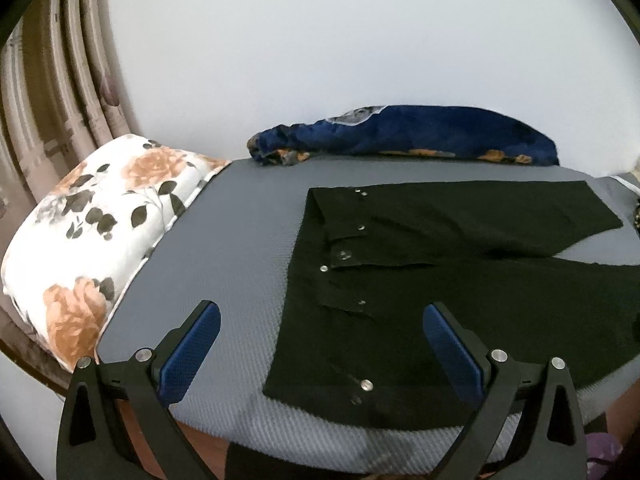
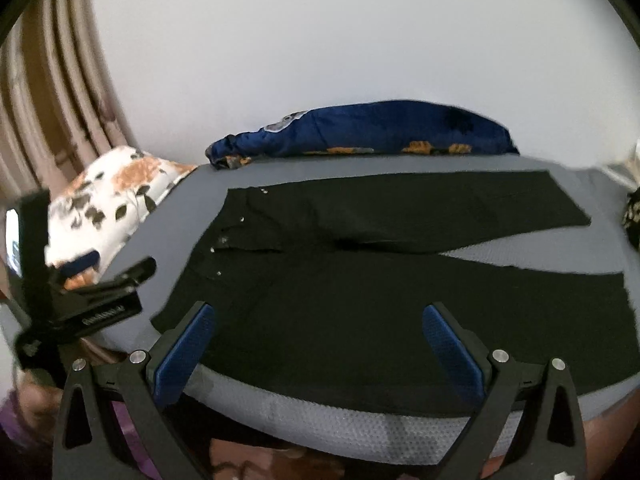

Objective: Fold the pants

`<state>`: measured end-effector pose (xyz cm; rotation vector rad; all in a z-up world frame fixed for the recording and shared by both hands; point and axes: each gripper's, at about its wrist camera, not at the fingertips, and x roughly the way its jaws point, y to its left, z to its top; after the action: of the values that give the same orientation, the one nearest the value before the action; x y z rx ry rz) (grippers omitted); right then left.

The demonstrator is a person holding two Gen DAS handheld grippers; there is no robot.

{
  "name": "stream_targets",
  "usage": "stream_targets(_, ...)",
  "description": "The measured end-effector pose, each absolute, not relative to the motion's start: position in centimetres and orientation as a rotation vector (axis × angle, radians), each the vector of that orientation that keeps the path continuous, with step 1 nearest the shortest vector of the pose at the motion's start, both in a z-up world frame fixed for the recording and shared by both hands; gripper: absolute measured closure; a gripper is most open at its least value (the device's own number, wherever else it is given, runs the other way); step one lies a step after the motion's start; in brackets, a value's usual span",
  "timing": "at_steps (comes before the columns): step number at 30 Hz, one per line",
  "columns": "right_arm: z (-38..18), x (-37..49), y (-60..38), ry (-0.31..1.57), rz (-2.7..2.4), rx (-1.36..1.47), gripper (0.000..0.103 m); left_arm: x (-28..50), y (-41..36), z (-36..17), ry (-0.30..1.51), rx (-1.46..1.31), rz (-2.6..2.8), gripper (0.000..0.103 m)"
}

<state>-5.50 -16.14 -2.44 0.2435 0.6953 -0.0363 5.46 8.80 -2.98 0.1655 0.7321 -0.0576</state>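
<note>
Your pants (image 1: 460,280) lie flat on the grey tabletop (image 1: 224,240), legs spread right. Both tools, left (image 1: 322,340) and right (image 2: 320,340), gape empty. Soft, limp cloth: pinch the near waistband corner and hem.

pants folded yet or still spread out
Spread out. The pants lie flat on the grey mat, both legs apart with mat showing between them; no fold made.

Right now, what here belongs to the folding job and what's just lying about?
Job: pants, left tongs, right tongs, both open.
Lying about: floral pillow, blue cloth, curtain.
</note>
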Motion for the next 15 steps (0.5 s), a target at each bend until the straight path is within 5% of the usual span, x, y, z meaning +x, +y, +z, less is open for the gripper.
stream_targets(15, -5.1, -2.1, -17.3, 0.79, -0.035, 0.326, 0.0, 13.8, 10.3, -5.7, 0.768, 0.254, -0.058, 0.003)
